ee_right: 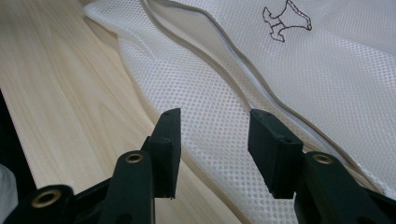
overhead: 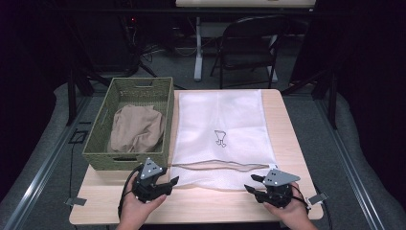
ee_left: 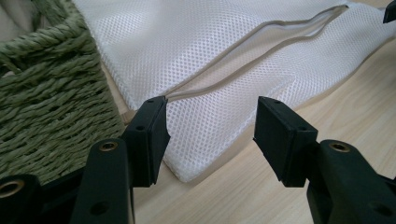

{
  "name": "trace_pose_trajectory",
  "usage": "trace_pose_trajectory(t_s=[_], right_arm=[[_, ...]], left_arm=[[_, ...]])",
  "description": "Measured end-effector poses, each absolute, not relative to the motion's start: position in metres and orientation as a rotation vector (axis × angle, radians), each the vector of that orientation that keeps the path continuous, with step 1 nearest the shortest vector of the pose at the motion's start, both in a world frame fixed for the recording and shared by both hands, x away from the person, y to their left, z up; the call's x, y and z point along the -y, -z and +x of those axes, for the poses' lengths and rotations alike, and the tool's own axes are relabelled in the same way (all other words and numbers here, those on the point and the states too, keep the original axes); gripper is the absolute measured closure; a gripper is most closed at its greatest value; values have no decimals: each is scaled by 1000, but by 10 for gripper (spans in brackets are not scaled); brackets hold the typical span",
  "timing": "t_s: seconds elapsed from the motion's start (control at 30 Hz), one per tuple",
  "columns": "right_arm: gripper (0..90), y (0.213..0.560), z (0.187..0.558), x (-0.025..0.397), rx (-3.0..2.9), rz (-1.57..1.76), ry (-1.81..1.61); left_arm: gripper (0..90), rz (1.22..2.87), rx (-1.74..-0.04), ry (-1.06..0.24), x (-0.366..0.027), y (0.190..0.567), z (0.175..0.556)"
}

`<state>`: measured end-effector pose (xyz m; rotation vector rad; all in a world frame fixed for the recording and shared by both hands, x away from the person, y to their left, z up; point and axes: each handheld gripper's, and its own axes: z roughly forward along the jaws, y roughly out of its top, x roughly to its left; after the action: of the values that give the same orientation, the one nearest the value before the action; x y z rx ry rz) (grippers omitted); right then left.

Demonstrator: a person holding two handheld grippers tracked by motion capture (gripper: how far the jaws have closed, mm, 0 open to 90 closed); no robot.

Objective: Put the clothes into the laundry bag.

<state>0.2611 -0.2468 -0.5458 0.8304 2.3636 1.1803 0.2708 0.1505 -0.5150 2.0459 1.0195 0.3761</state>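
1. A green woven basket (overhead: 131,91) stands at the table's (overhead: 287,129) left side, with a beige cloth (overhead: 136,128) bundled inside.
2. The left gripper (overhead: 168,184) hovers at the near left corner of the white mesh bag (overhead: 220,115), jaws wide apart and holding nothing.
3. The bag lies flat mid-table, just beside the basket, its zipper (ee_left: 261,44) partly open.
4. The right gripper (overhead: 253,184) sits at the bag's near right corner, jaws spread and empty.

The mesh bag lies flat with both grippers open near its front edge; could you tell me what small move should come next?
Probably ease the left gripper forward and close its fingers on the mesh bag corner by the zipper opening, since nothing is gripped yet.
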Motion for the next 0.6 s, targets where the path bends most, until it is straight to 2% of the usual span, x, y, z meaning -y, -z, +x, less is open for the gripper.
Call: trace_pose_trajectory(t_s=[0.37, 0.6], right_arm=[[539, 546, 261, 247, -2360, 839, -1194], [534, 547, 262, 247, -2363, 840, -1208]], left_arm=[[440, 2011, -1038, -412, -160, 507, 270], [405, 2001, -1050, -421, -163, 503, 270]])
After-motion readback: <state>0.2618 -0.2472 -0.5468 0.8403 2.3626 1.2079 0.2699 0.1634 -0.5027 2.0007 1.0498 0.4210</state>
